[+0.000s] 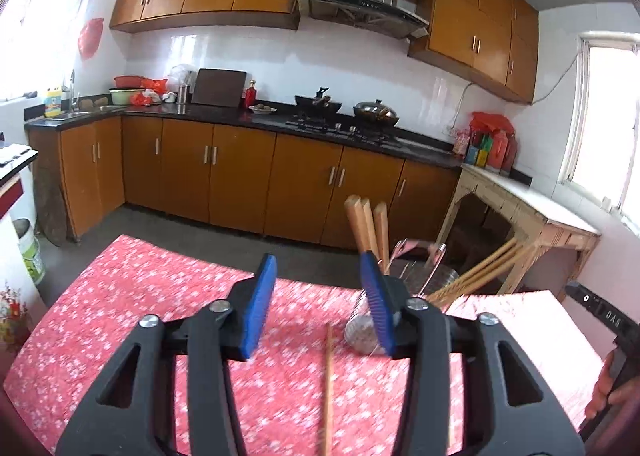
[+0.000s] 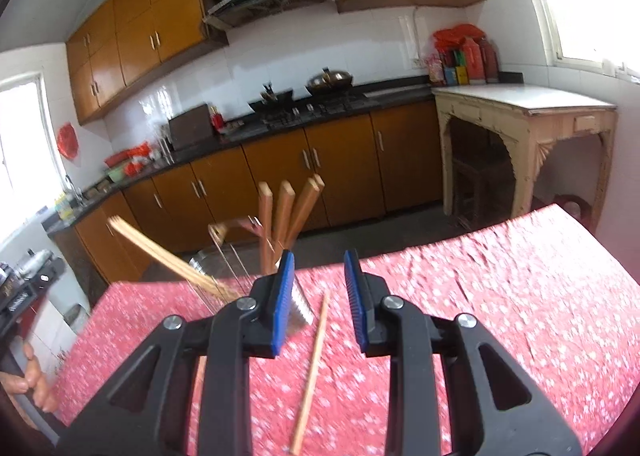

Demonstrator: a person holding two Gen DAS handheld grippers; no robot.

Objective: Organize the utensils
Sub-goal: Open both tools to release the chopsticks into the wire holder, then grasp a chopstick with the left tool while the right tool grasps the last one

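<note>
Both jaws spread and empty: left gripper (image 1: 320, 296) wider, right gripper (image 2: 318, 296) narrower, each hovering just short of the glass utensil holder (image 1: 404, 296). Loose chopstick (image 2: 314, 368) flat on the red floral tablecloth (image 2: 500, 296), just in front of the holder, between the right jaws in view. Risk: nudging the holder, already crowded with leaning chopsticks (image 1: 370, 228), and tipping it through a hasty reach.

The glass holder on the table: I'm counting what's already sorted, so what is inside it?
Wooden chopsticks stand upright in the glass holder, and more chopsticks lean out over its rim. Its lower part is blurred and partly hidden by the gripper, so an exact count is impossible.
</note>
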